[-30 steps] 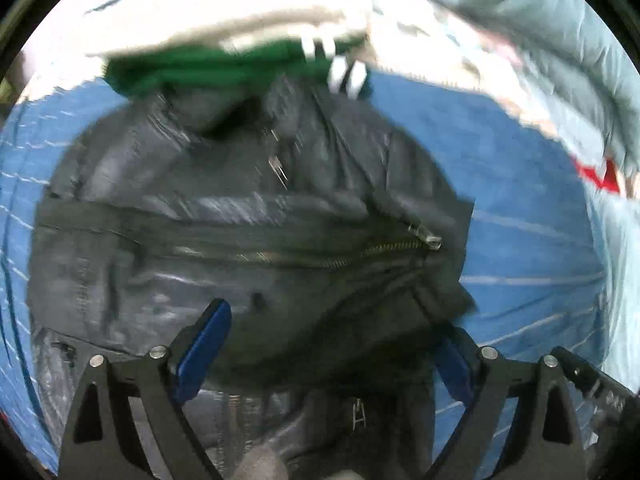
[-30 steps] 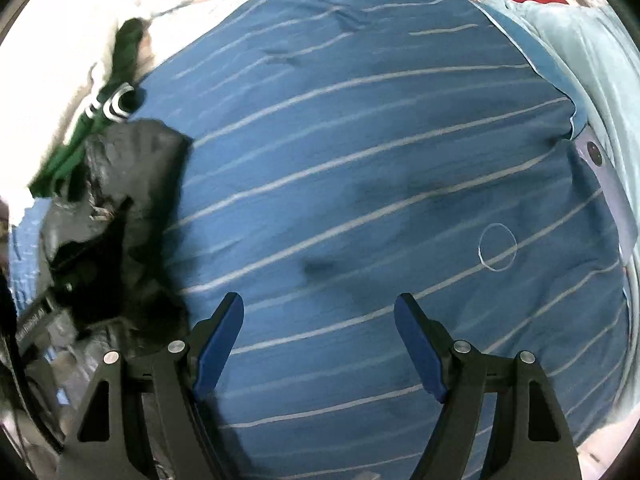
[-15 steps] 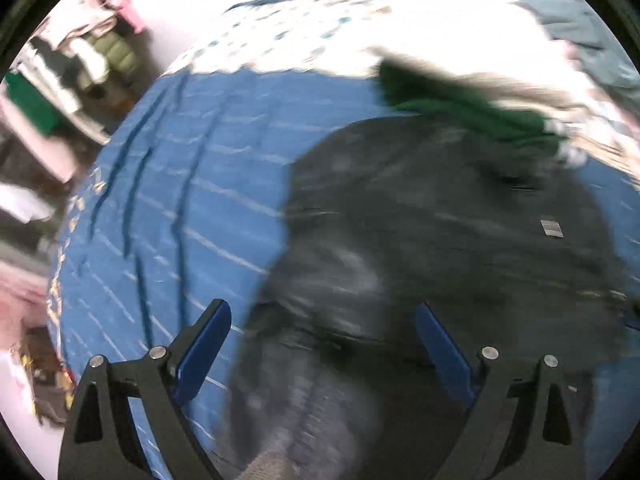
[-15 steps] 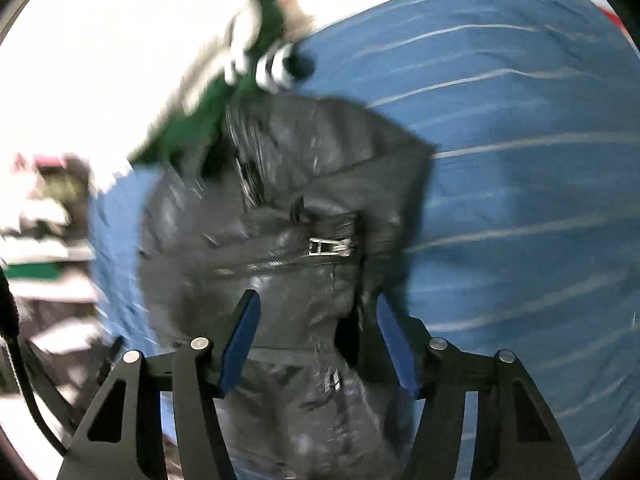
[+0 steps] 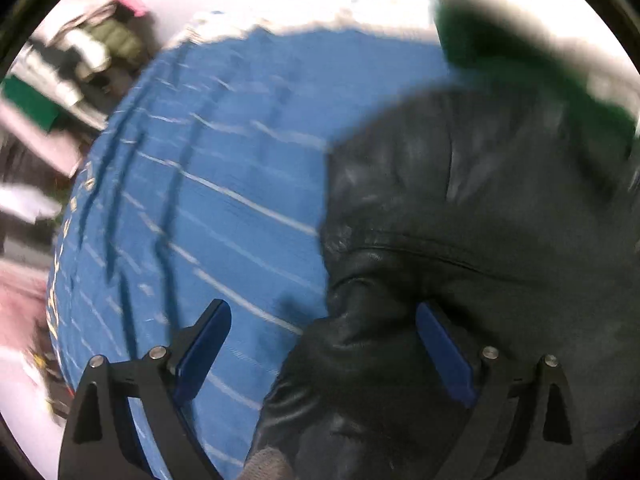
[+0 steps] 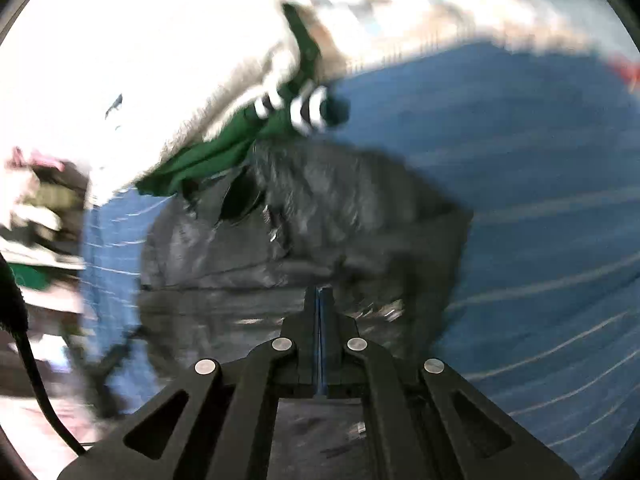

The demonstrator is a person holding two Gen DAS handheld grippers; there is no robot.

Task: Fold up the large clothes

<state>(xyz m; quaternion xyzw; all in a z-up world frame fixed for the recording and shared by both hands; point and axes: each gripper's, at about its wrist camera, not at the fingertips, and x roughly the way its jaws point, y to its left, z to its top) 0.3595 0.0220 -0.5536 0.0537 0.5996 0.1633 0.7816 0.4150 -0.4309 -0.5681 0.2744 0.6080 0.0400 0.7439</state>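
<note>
A black leather jacket [image 5: 480,220] lies crumpled on a blue striped bed sheet [image 5: 200,200]. In the left wrist view my left gripper [image 5: 322,312] hangs open just above the jacket's left edge, with a sleeve-like fold between the blue pads and neither pad pressing on it. In the right wrist view the jacket [image 6: 320,220] fills the middle. My right gripper [image 6: 318,292] is shut there, its fingertips pinched together on the leather of the jacket's near part. The picture is blurred, so how much leather sits between the pads is unclear.
A green garment [image 5: 500,52] with white-striped cuffs [image 6: 308,108] lies against the jacket's far side, beside pale bedding. Shelves with clothes [image 5: 80,52] stand past the bed's left edge. Blue sheet [image 6: 540,200] stretches to the right of the jacket.
The right gripper swung left from bare sheet onto the jacket and its jaws went from wide open to shut. The left gripper moved to the jacket's left edge and stayed open.
</note>
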